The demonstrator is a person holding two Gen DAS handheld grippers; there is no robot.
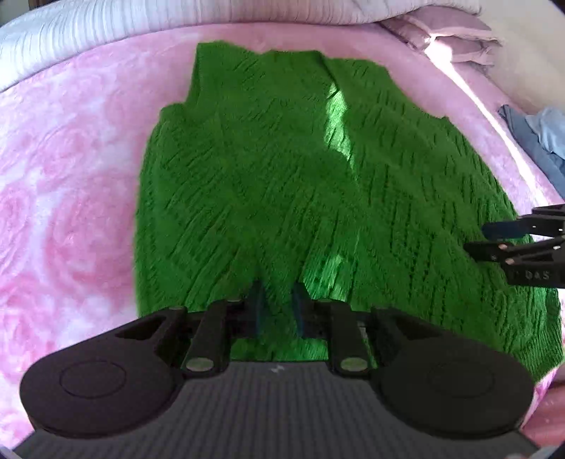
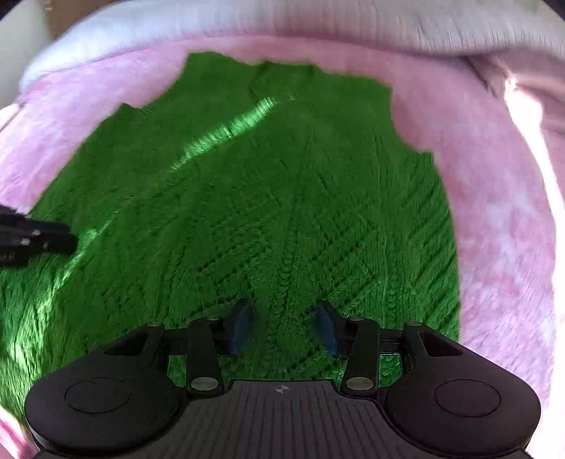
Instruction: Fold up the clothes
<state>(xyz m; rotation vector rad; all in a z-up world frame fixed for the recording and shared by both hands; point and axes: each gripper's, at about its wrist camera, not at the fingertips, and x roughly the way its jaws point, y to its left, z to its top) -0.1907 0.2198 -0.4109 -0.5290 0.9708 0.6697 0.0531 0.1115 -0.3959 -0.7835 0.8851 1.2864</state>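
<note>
A green cable-knit garment (image 1: 265,176) lies spread flat on a pink bed cover (image 1: 70,176), its narrower end toward the far side. My left gripper (image 1: 279,307) hangs over the garment's near edge with its blue pads a small gap apart and green knit showing between them; whether the pads touch the knit I cannot make out. My right gripper (image 2: 282,325) is wide open just above the garment (image 2: 265,194), with nothing pinched. Each gripper shows in the other's view: the right gripper (image 1: 494,240) at the right edge, the left gripper (image 2: 53,240) at the left edge.
A white ribbed quilt (image 1: 212,17) is bunched along the far side of the bed. A folded pink cloth (image 1: 452,39) lies at the far right corner, and blue clothes (image 1: 540,141) are piled at the right edge. The pink cover (image 2: 512,229) surrounds the garment.
</note>
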